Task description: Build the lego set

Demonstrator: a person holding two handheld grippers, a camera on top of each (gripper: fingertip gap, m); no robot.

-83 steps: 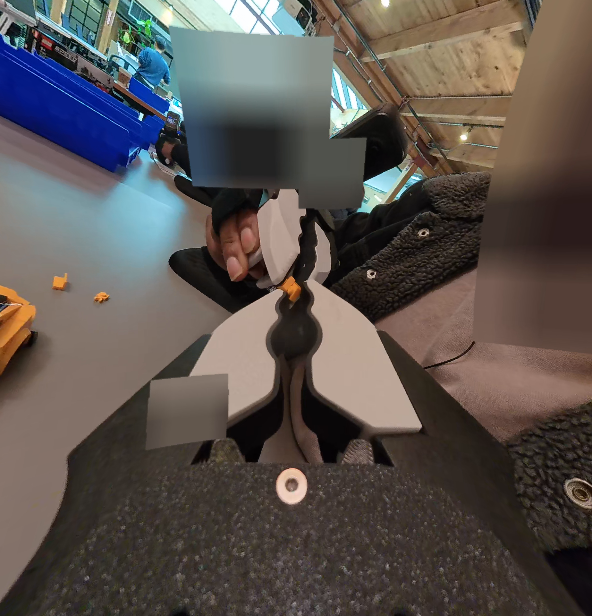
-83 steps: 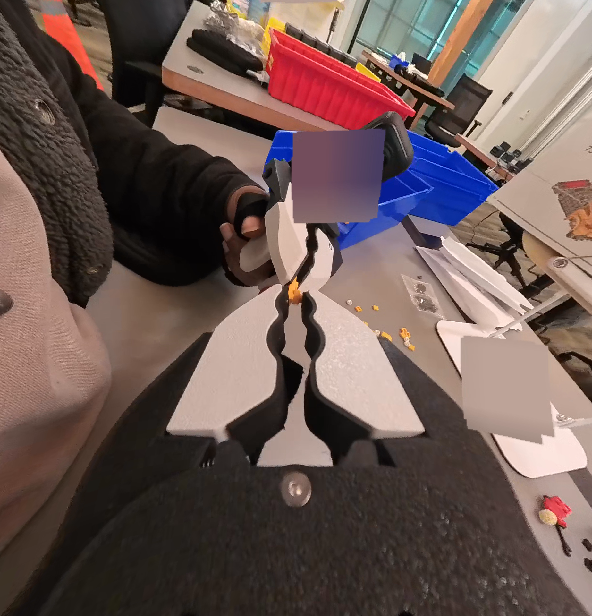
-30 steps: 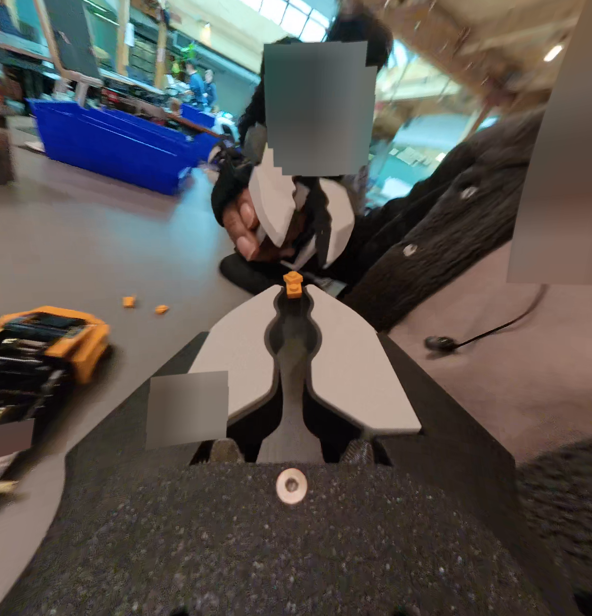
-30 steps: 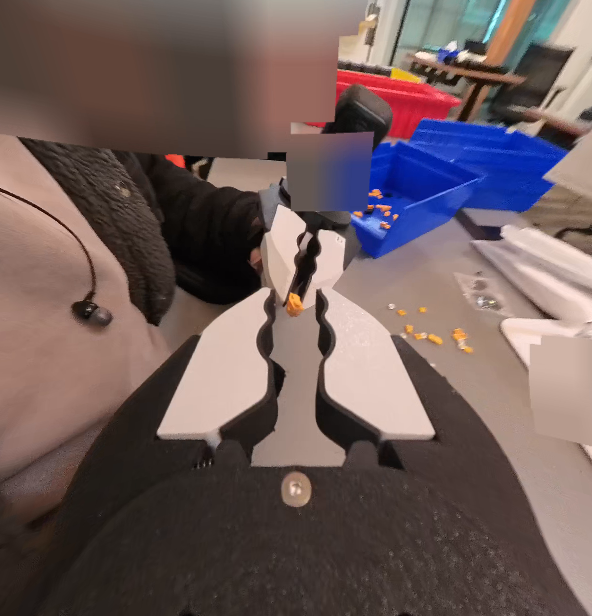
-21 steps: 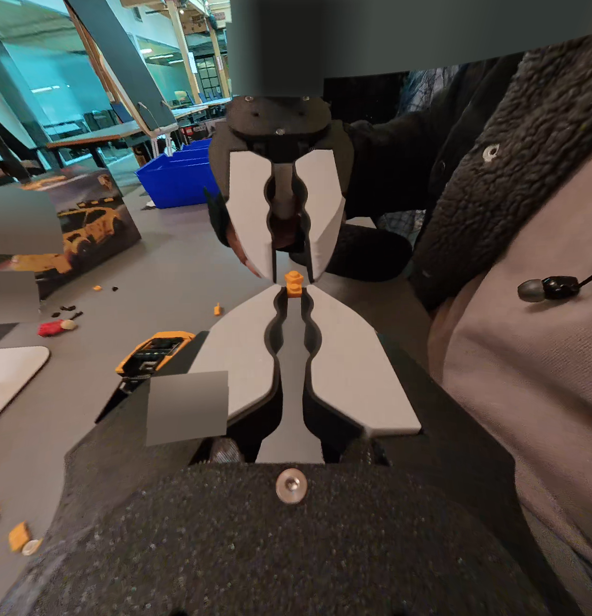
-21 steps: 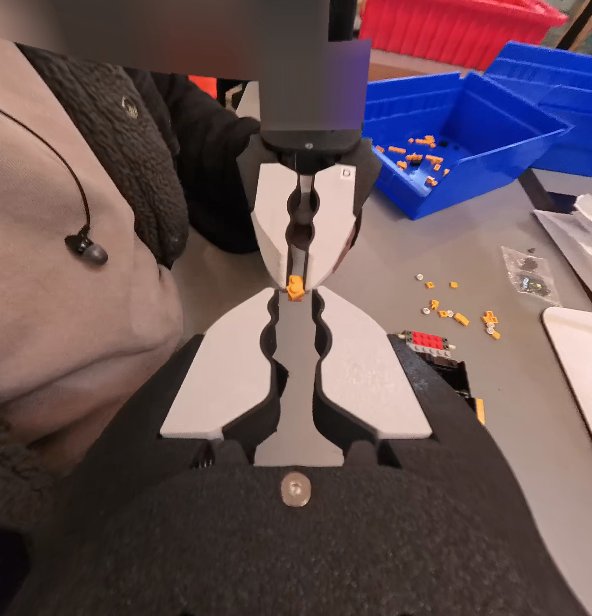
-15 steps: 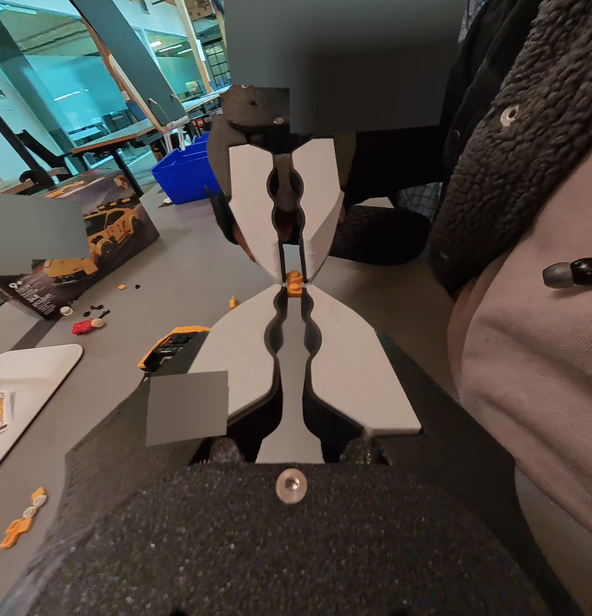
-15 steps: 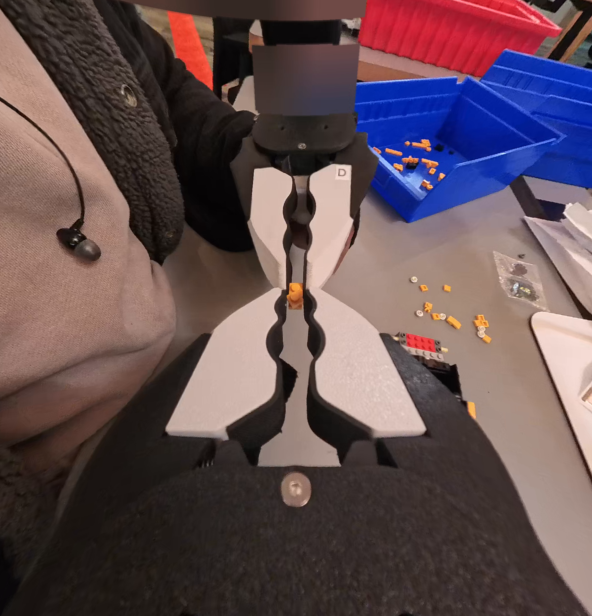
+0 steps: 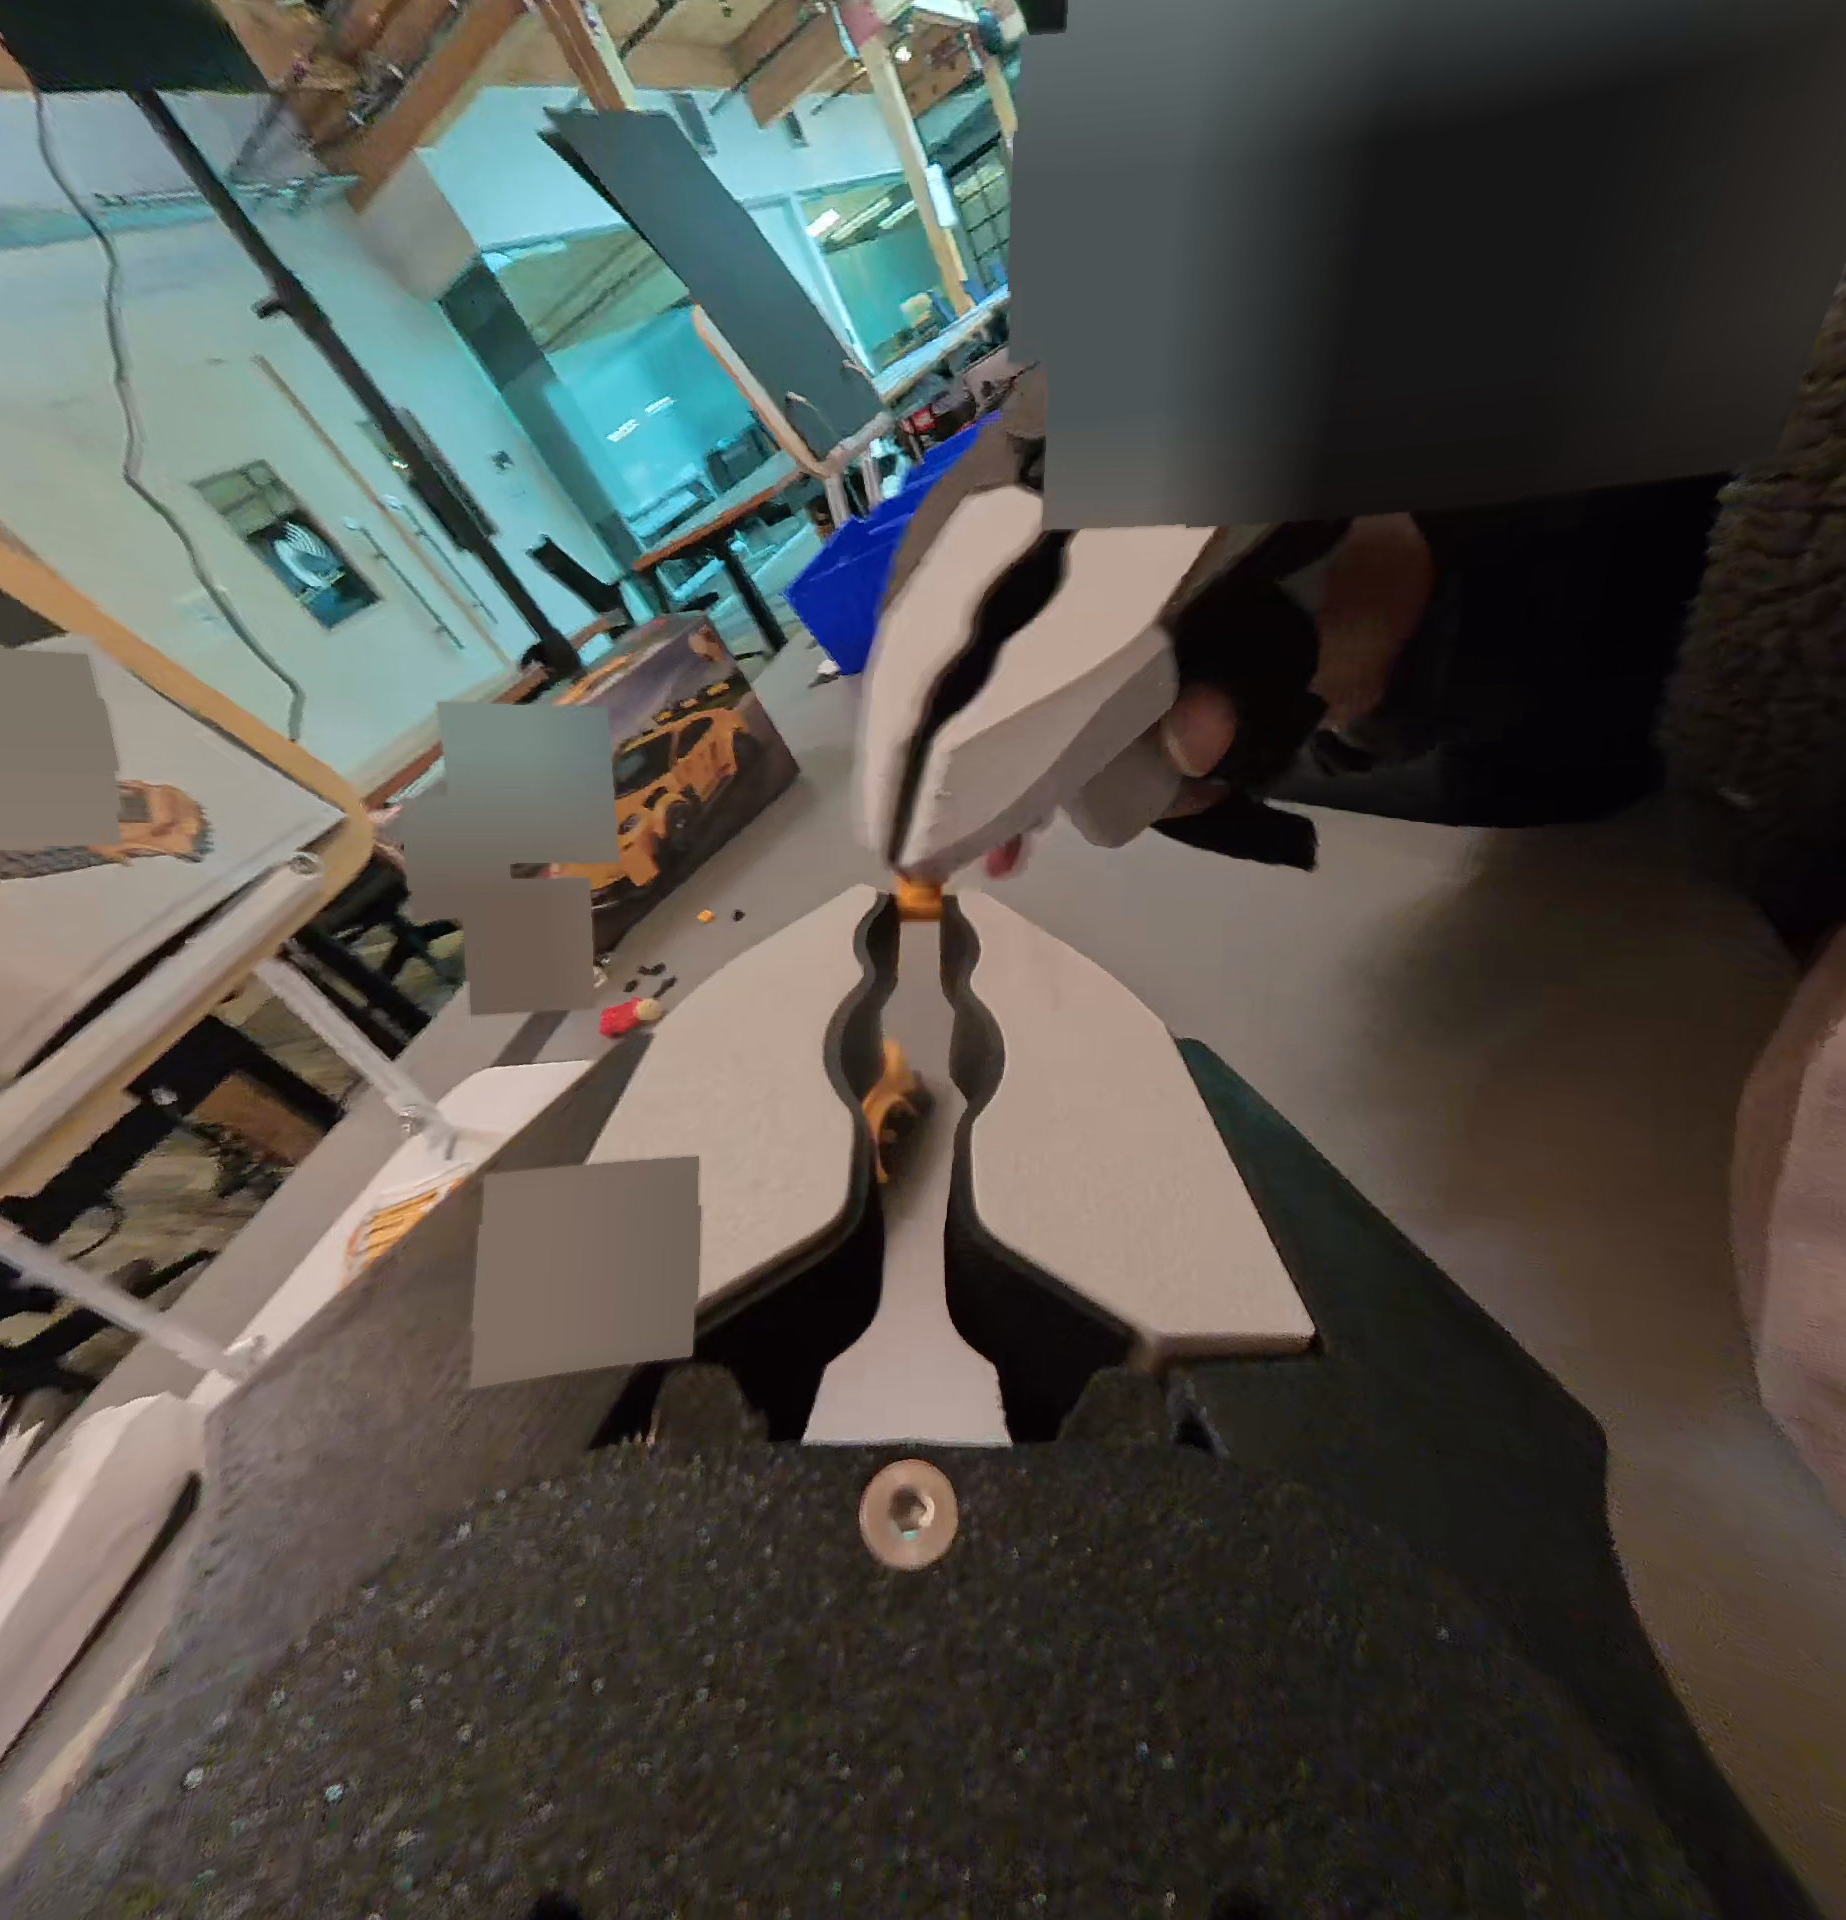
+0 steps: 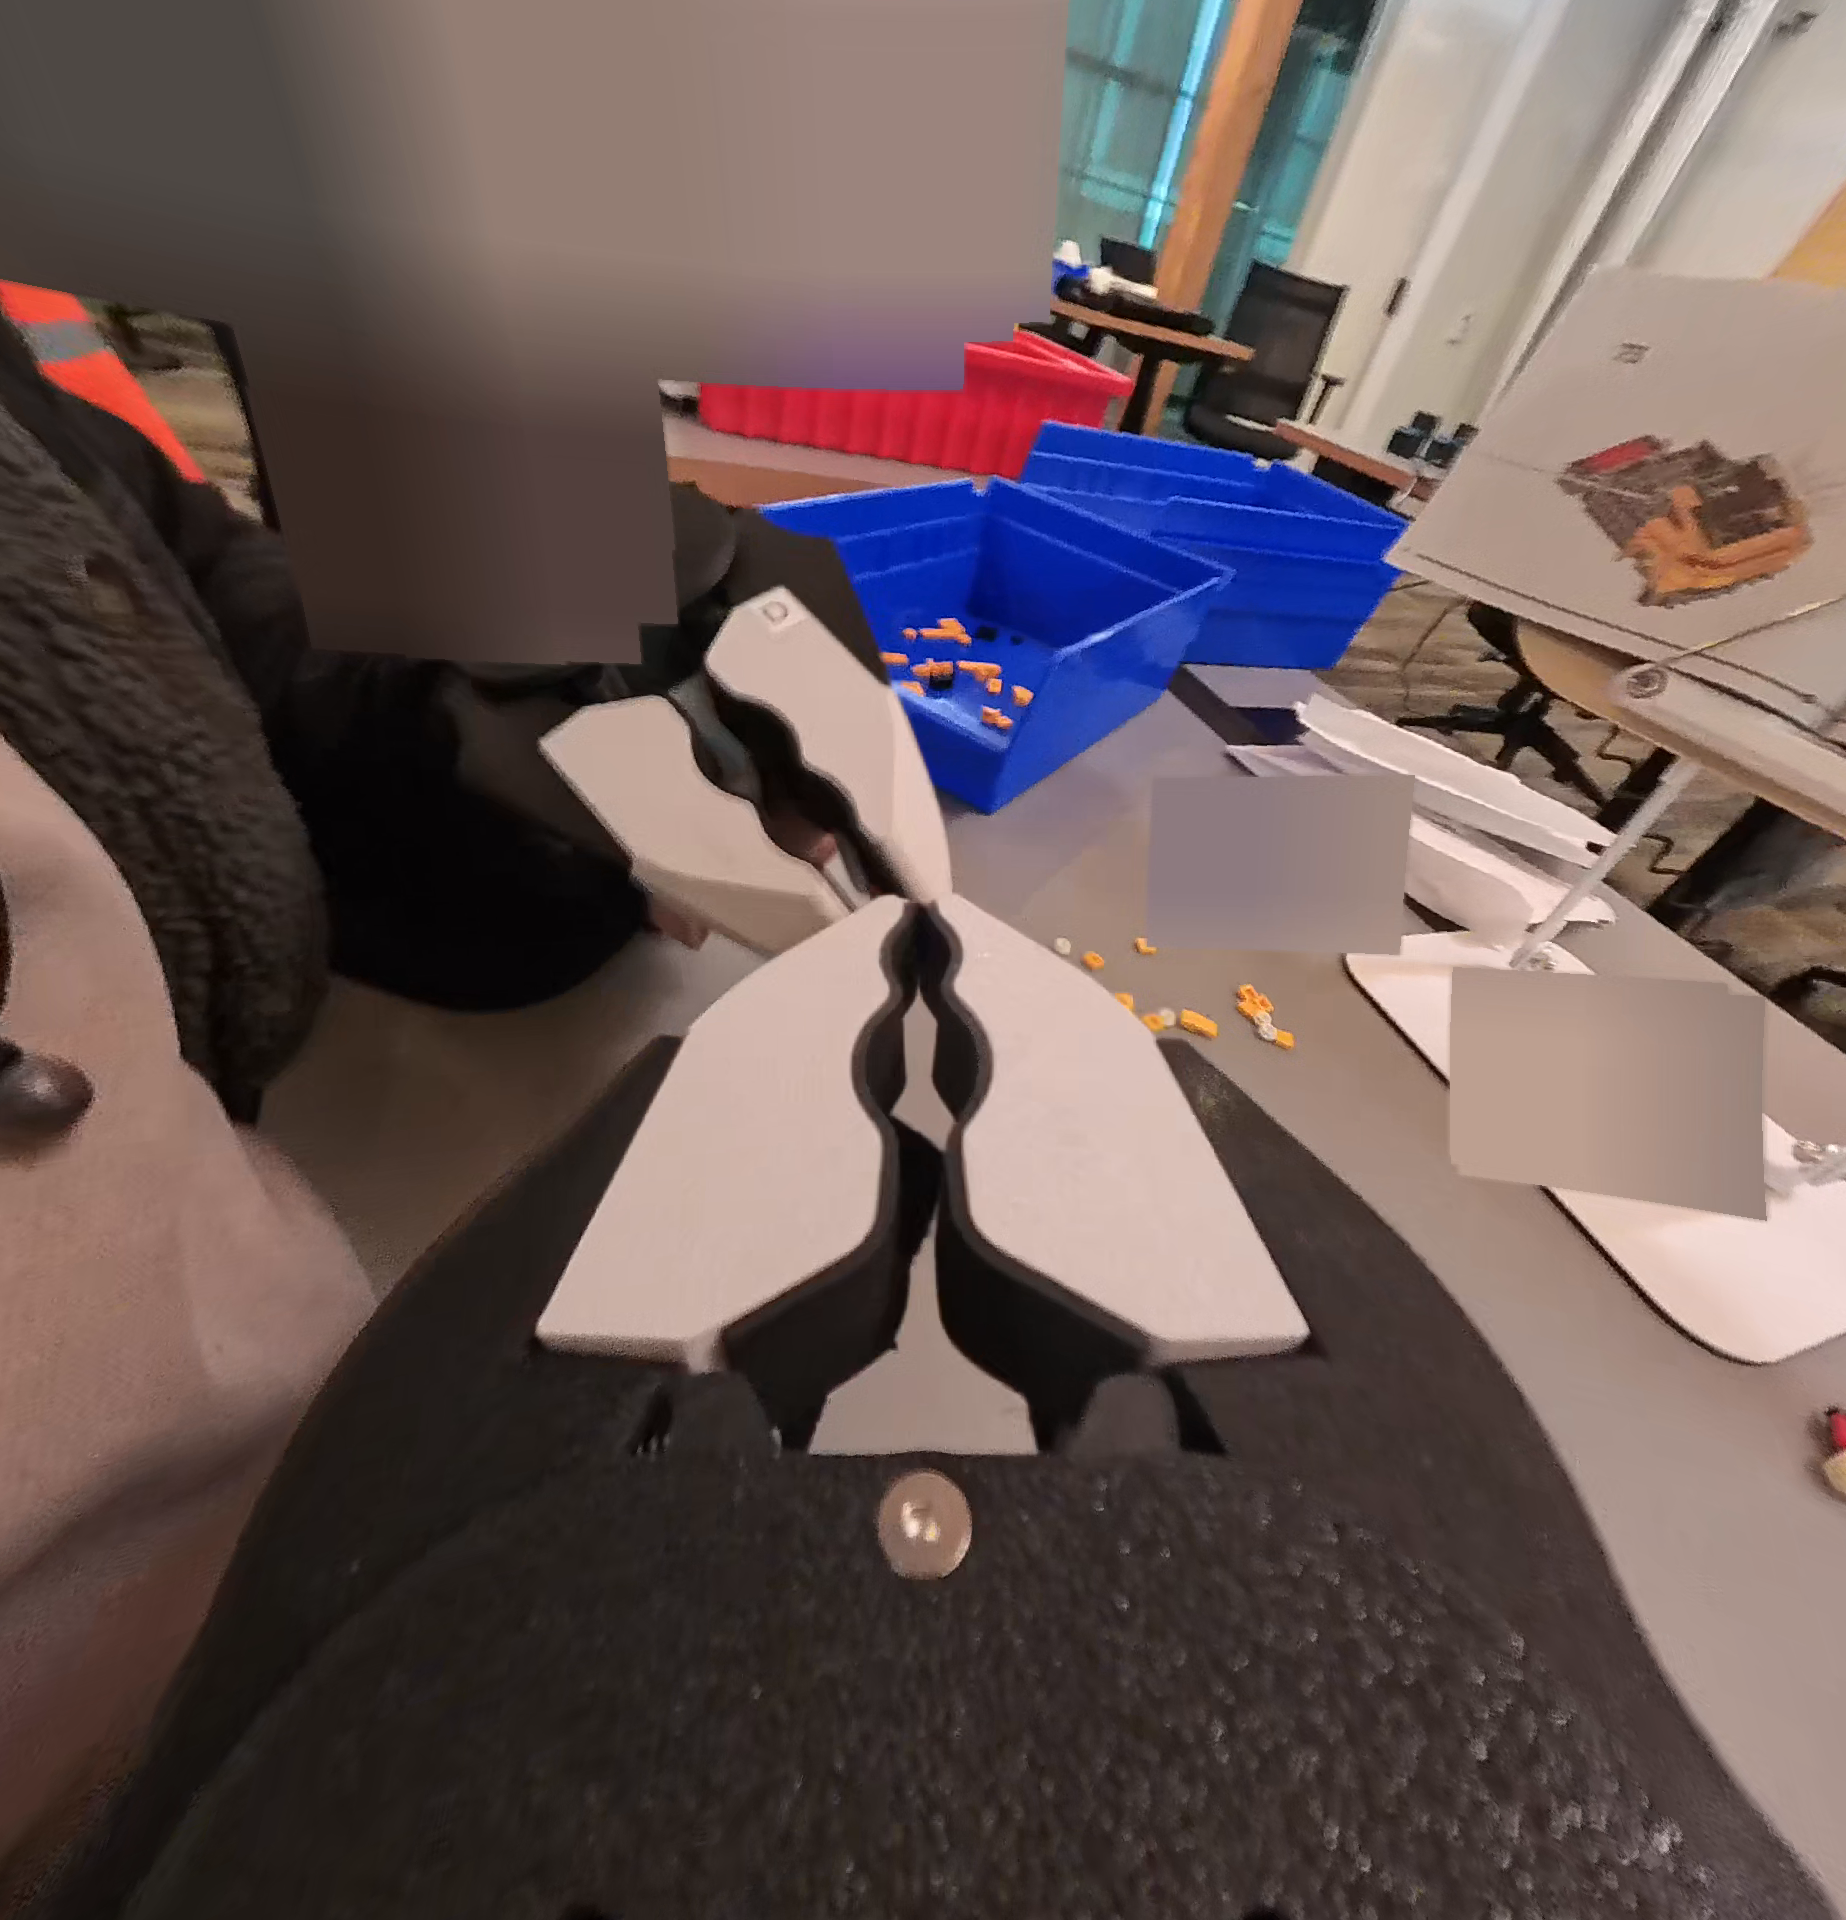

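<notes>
My left gripper [image 9: 919, 902] is shut on a small orange lego piece [image 9: 919, 896] held at its fingertips above the grey table. My right gripper [image 10: 920, 914] is shut, and nothing shows between its pads. The two grippers meet tip to tip. In the left wrist view the right gripper [image 9: 903, 868] comes in tilted from above, its tip touching the orange piece. In the right wrist view the left gripper [image 10: 877, 883] comes in from the upper left, and the piece is hidden. The partly built orange car [image 9: 893, 1107] shows through the gap between my left fingers.
A blue bin [image 10: 1085, 727] with several orange pieces stands behind. Loose orange pieces [image 10: 1199, 1023] lie on the table. A white stand base [image 10: 1677, 1288] carries an instruction page [image 10: 1677, 520] at the right. The set's box [image 9: 680, 769] and a small red piece [image 9: 620, 1018] lie to the left.
My right gripper has shut fully, where its jaws stood open around the orange piece. Both grippers have tilted and swung while staying tip to tip. The left still holds the piece.
</notes>
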